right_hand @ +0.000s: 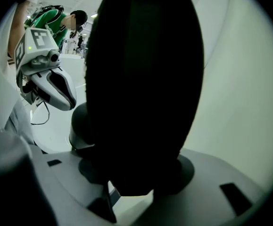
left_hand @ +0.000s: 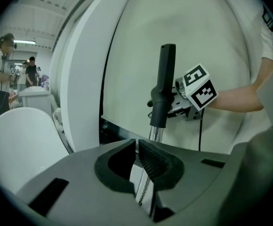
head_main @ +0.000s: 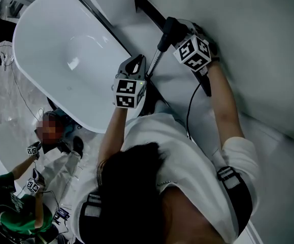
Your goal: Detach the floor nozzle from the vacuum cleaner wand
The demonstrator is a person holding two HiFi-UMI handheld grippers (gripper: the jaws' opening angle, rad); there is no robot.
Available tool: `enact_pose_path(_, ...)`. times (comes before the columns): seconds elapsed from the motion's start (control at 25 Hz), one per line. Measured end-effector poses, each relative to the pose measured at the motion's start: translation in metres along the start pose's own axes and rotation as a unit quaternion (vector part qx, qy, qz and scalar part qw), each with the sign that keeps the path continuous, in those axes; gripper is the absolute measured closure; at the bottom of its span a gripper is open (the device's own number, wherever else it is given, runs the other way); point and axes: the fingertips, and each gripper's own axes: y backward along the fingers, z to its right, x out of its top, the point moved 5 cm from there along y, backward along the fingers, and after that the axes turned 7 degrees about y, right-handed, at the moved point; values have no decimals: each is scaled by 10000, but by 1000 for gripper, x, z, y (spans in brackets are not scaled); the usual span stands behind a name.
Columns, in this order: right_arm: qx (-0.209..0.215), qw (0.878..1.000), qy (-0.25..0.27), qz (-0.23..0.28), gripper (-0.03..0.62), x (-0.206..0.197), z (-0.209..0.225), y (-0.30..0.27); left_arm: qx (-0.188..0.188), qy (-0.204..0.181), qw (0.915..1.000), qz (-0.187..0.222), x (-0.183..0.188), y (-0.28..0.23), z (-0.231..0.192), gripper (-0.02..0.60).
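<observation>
While my right hand-held gripper (head_main: pixel 180 38) clasps the wand's black handle (head_main: pixel 168 29), my left hand-held gripper (left_hand: pixel 137 145) is clenched shut just beside the chrome tube (left_hand: pixel 156 133). The wand slants down toward me beside the bathtub (head_main: pixel 60 50). The floor nozzle is out of sight, presumably nearer my left.

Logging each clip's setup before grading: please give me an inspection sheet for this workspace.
Surface: no table; pale floor beside a white bathtub.
Job's things: vacuum wand held upright, black handle above metal tube; floor nozzle not in view.
Clutter: nothing seen.
Grippers: left gripper shut, with the tube passing just beyond its jaws; right gripper closed on the black handle.
Cables: black cable hanging from the right gripper.
Surroundings: person in green low at the left; other people farther back.
</observation>
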Motion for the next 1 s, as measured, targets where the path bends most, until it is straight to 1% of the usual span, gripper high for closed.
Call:
enact_pose_path(0.16, 152, 9995, 50, -281, 369, -1, 2, -1, -167, -170, 9996, -178, -4, -14, 4, 575)
enact_pose_path(0.28, 177, 9990, 38, -398, 370, 1, 4, -2, -292, -183, 9991, -251, -5, -20, 5, 575)
enact_pose_path(0.4, 180, 9987, -14, -486, 370, 3, 6, -2, -526, -263, 9971, -485, -7, -26, 9, 574)
enact_pose_path(0.44, 190, 9985, -24, -518, 370, 4, 5, -2, -607, -317, 9961, -563, -8, -28, 10, 562)
enact_pose_path(0.52, 195, 9982, -26, -575, 371, 4, 3, -2, -794, -382, 9936, -701, -13, -34, 13, 476)
enact_pose_path(0.6, 168, 9978, -33, -641, 372, 4, 1, -2, -927, -437, 9918, -769, -18, -41, 16, 431)
enact_pose_path(0.76, 88, 9974, -53, -707, 372, 7, -3, -1, -1052, -512, 9905, -717, -21, -52, 15, 400)
enact_pose_path(0.92, 48, 9970, 7, -769, 372, 7, 2, 2, -1325, -585, 9864, -770, -19, -67, 21, 391)
enact_pose_path(1.0, -7, 9971, -25, -759, 372, 6, 0, 2, -1388, -624, 9851, -807, -22, -74, 23, 391)
